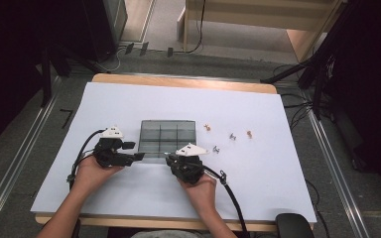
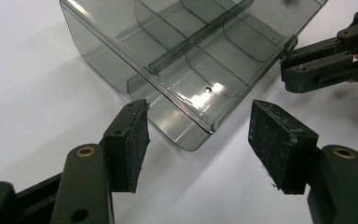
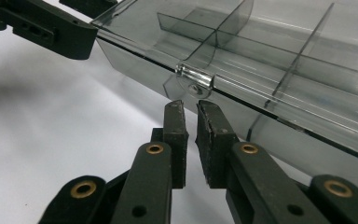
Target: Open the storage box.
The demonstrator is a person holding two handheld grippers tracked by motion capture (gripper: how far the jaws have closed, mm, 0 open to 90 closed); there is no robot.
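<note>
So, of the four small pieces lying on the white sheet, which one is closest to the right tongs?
The dark piece just right of the grey compartment box, beside the right tongs. The other dark one and both orange ones lie farther away.

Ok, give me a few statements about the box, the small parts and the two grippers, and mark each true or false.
1. The smoky clear box sits on the white sheet between the two grippers. True.
2. The left gripper is clamped on a corner of the box. False: its jaws stand wide apart, and the corner lies between them untouched.
3. The right gripper has its jaws nearly together just below the clear latch. True.
4. The small parts lie inside the box. False: they lie loose on the sheet to its right.
5. The box is one undivided tray. False: dividers split it into compartments.
</note>
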